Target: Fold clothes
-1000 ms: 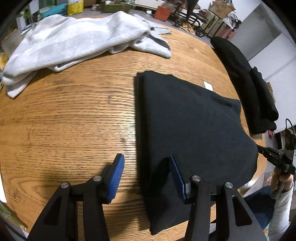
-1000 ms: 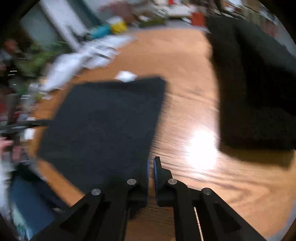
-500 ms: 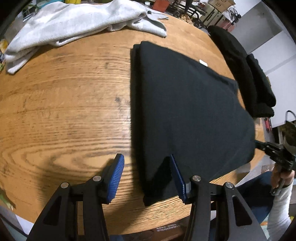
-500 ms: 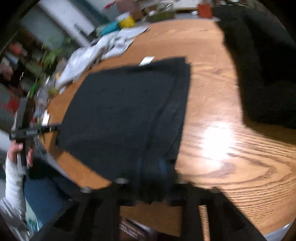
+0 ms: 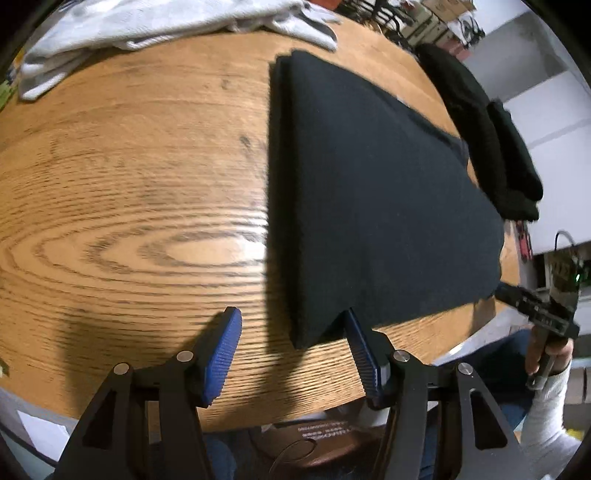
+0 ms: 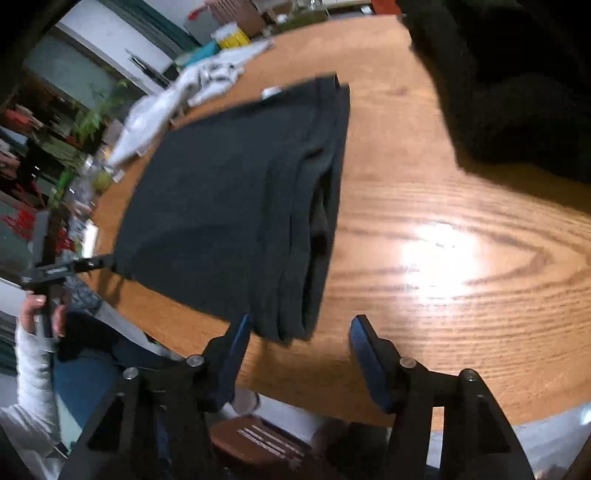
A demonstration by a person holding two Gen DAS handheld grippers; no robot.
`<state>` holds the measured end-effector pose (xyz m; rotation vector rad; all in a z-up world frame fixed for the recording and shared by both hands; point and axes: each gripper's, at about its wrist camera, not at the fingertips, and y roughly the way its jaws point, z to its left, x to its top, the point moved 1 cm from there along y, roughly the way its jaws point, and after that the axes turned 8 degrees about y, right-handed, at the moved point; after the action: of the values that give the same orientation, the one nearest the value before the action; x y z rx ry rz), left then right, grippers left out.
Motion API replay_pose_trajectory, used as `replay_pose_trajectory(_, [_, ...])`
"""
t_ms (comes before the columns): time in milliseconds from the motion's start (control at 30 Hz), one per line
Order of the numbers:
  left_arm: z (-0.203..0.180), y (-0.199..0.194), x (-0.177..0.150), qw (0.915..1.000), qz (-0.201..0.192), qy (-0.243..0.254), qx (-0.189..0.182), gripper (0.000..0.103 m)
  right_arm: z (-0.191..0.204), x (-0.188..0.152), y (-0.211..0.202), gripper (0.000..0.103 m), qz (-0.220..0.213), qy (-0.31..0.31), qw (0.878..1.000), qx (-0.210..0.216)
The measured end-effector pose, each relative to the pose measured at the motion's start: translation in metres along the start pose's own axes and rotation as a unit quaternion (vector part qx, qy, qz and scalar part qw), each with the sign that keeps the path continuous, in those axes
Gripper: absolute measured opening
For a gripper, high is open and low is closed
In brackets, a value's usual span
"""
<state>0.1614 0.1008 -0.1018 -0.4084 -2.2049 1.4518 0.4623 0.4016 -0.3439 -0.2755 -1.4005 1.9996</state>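
Left gripper (image 5: 291, 332): jaws parted and opening. The near left corner of the folded black garment (image 5: 376, 192) lies between the blue pads. The right pad (image 5: 360, 345) stands at the corner's edge; whether it touches the cloth cannot be told. The left pad (image 5: 223, 354) stands clear over bare wood. Nothing is clamped. The tool points steeply down at the near rim of the wooden table (image 5: 129, 206).

Right gripper (image 6: 299, 332): jaws parted and opening. The near right corner of the same garment (image 6: 229, 206), its stacked fold layers showing, lies between the fingers, closer to the left one. No pad presses on it. The tool points steeply down at the table's near edge (image 6: 461, 288). In the left wrist view the same gripper (image 5: 498, 290) shows at the garment's far right corner, carried by a hand (image 5: 546, 354) in a white sleeve (image 5: 550, 424).

Folded black garment: flat on the table, a roughly rectangular packet, its near edge close to the table rim in front of the person.

Other items: a pale grey garment (image 5: 147, 22) heaped at the far left of the table; a dark bundle of clothing (image 5: 491, 140) along the far right, just beside the folded garment; a small white tag (image 6: 271, 92) at the garment's far edge.
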Motion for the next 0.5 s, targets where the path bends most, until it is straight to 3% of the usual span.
replay_pose_trajectory(33, [-0.004, 0.0, 0.002, 1.0, -0.004, 0.006, 0.002, 0.059, 0.002, 0.003, 0.003, 0.054, 0.001, 0.001, 1.0, 0.0])
replay_pose_trajectory(100, [-0.008, 0.003, 0.006, 0.9999, -0.004, 0.014, 0.002, 0.055, 0.006, 0.008, 0.008, 0.025, 0.005, 0.005, 1.0, 0.002])
replay_pose_trajectory(133, [-0.009, 0.004, 0.008, 0.9998, 0.001, 0.017, 0.002, 0.026, 0.01, 0.009, 0.012, 0.014, 0.013, -0.002, 1.0, 0.001])
replay_pose_trajectory(167, [-0.011, 0.004, 0.008, 0.9997, 0.007, 0.023, 0.0, 0.01, 0.014, 0.007, 0.012, 0.004, 0.02, -0.014, 1.0, -0.005])
replay_pose_trajectory(333, [-0.021, -0.014, -0.003, 0.999, 0.01, 0.045, 0.001, 0.007, 0.037, 0.001, -0.015, 0.003, 0.0, -0.098, 0.995, -0.027])
replay_pose_trajectory(433, [-0.014, 0.004, -0.013, 0.9982, 0.05, 0.033, -0.006, 0.01, 0.022, -0.002, -0.007, 0.003, 0.03, -0.084, 0.995, -0.04])
replay_pose_trajectory(500, [-0.006, -0.002, -0.012, 0.9988, 0.044, 0.011, -0.019, 0.016, 0.009, -0.007, 0.006, 0.008, 0.057, -0.06, 0.995, -0.059])
